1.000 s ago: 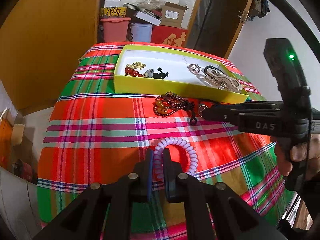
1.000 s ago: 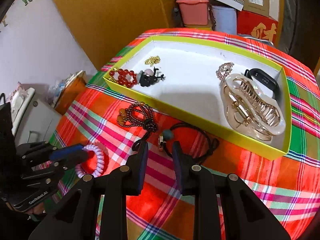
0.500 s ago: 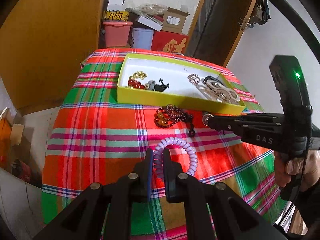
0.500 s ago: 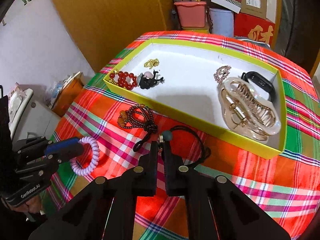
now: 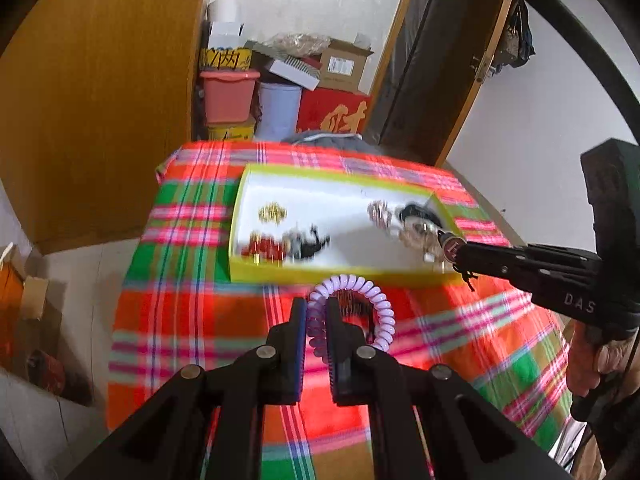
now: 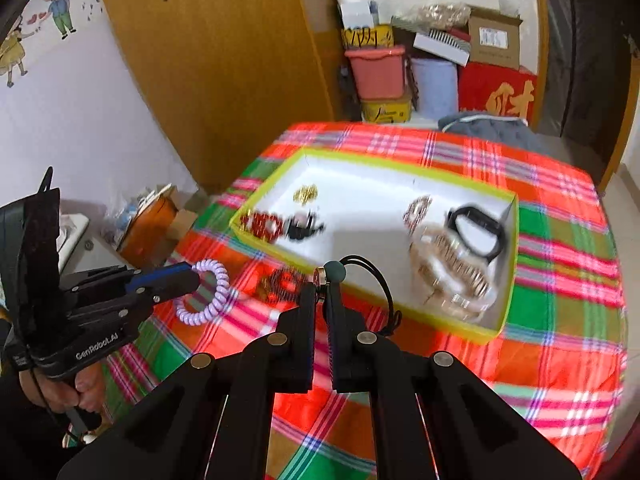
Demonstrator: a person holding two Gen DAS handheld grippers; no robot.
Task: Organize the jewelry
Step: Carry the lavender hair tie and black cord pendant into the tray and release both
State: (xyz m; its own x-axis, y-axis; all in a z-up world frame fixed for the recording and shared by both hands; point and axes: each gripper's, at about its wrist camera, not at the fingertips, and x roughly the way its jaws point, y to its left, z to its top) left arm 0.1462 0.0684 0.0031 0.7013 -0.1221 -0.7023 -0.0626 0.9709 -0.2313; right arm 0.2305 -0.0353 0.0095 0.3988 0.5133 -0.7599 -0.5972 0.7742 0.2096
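**Both grippers lifted, each carrying a hair tie**

Since a second ago both grippers have risen off the plaid tablecloth (image 6: 560,280). Left gripper (image 5: 316,312) clamps the lilac spiral coil hair tie (image 5: 380,312); right gripper (image 6: 320,292), marked "DAS", pinches the black cord tie with green bead (image 6: 334,271). Beyond, the yellow-rimmed white tray (image 6: 506,312) holds red beads (image 6: 260,226), a clear claw clip (image 6: 452,272) and a black band (image 6: 476,232).

Bright even light, motion blur, fisheye edges w/ vignette.

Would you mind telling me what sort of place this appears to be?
Probably a room in a home: a red-and-green plaid tablecloth, a wooden wardrobe, children's cartoon wall stickers, and stacked household boxes and plastic tubs in the corner.
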